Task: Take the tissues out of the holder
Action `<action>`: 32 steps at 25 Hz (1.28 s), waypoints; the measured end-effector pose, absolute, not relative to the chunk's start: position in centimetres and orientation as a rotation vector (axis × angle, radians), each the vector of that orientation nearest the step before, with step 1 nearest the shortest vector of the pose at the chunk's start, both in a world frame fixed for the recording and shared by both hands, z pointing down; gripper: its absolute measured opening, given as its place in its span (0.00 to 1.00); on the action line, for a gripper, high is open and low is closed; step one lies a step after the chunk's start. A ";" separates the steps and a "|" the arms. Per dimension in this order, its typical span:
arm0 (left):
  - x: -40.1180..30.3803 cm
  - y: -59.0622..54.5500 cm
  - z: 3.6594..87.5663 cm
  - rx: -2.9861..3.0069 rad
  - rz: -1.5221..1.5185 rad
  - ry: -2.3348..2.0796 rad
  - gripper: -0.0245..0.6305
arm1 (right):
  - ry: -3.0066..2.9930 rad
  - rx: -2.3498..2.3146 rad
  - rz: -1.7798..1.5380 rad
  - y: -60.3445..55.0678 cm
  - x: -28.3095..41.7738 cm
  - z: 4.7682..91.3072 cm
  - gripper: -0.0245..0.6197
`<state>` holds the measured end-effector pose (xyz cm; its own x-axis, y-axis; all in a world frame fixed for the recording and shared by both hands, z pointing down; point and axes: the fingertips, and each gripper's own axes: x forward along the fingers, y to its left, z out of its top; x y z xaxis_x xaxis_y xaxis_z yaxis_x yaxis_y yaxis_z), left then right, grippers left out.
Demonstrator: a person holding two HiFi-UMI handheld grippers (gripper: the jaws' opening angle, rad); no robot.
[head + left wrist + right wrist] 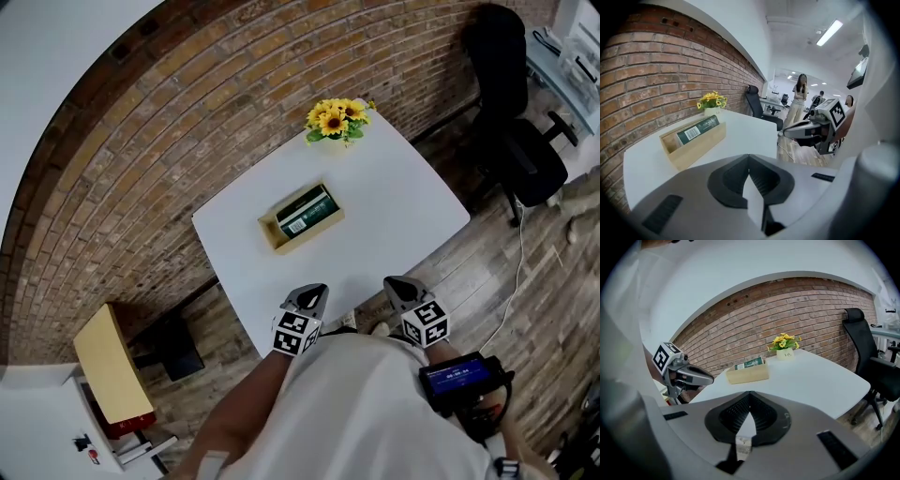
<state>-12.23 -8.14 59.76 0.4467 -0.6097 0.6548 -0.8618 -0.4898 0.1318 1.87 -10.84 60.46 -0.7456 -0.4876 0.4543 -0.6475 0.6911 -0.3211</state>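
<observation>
Jaws of left gripper [749, 156], right gripper [750, 393] together; tissues [306, 212] half-hidden in holder [319, 233].

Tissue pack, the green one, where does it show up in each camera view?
Head view: tissue pack, near the middle.
Left gripper view: tissue pack, left of centre.
Right gripper view: tissue pack, near centre.
Shared landmark: yellow flowers, beyond it in every view.

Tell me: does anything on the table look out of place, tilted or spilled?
Nothing stands out. The tissue pack sits in the wooden holder, the potted flowers stand upright near the far edge of the table, and nothing is spilled.
</observation>
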 end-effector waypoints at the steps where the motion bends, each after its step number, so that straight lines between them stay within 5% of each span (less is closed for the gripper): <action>1: -12.3 -8.5 59.8 2.255 0.751 -1.229 0.05 | -2.565 0.897 0.674 -11.1 1.7 60.5 0.05; 28: -18.6 -20.7 59.9 2.326 1.156 -1.189 0.06 | -2.524 0.977 0.734 -13.3 1.6 60.9 0.05; 32: -19.2 -21.9 60.3 2.345 1.294 -1.124 0.17 | -2.516 0.984 0.743 -12.9 1.9 61.1 0.05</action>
